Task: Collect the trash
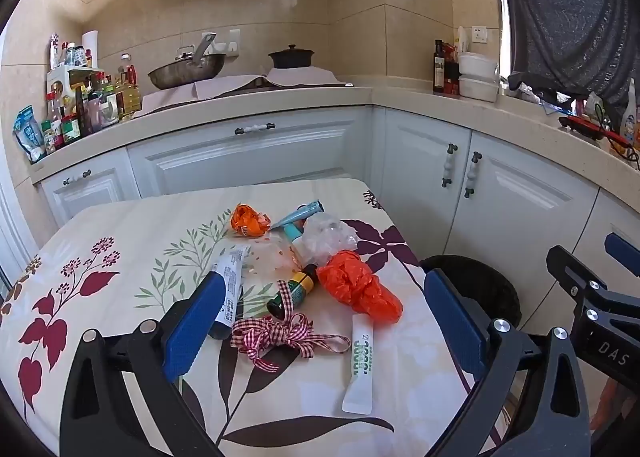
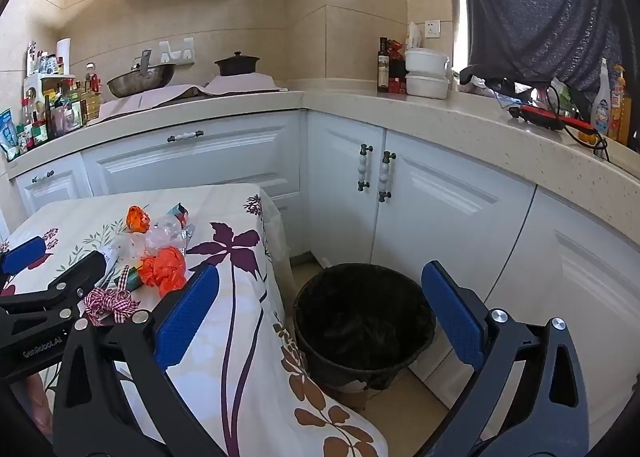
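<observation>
Both hand-held grippers, left (image 1: 326, 321) and right (image 2: 320, 325), gape wide, empty; trash (image 1: 304, 277) crowds the table's (image 1: 120, 225) right edge beside the bin (image 2: 362, 325); sachet (image 1: 360, 365) points near-far.

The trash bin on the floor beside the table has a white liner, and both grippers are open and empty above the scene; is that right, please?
Not quite: the trash bin has a black liner, not white, as the right wrist view shows. The rest holds: it stands on the floor beside the table, and the left gripper and right gripper are open and empty.
</observation>
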Available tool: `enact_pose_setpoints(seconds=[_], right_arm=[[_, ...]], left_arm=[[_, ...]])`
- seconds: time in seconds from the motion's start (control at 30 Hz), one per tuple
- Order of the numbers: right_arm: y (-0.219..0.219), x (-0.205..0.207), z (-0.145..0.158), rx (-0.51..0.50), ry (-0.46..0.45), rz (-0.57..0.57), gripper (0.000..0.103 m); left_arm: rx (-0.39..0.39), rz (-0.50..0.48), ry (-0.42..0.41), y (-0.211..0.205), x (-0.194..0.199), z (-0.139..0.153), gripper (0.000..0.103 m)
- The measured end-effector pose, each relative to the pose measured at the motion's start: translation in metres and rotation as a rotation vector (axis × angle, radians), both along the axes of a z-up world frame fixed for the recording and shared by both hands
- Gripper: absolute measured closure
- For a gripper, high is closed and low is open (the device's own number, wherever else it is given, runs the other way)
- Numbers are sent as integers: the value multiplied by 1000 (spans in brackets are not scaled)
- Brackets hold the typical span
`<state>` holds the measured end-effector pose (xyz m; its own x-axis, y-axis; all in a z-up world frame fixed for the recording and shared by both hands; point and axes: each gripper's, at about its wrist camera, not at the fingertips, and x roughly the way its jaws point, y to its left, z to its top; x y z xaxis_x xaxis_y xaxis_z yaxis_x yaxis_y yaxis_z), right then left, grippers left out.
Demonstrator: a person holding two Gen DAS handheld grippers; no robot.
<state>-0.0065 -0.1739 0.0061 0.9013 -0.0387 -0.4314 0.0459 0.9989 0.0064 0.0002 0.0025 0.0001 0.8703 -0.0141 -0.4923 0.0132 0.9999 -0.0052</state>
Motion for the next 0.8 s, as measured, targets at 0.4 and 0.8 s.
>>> enact_pose_setpoints(seconds=[0.4, 0.8], right_arm=[[-5, -3, -1, -3, 10, -2, 4], [-10, -1, -3, 2, 13, -8, 4]], left_arm=[[17, 9, 4, 0, 0, -4, 6], [10, 12, 3, 1, 0, -2, 6]])
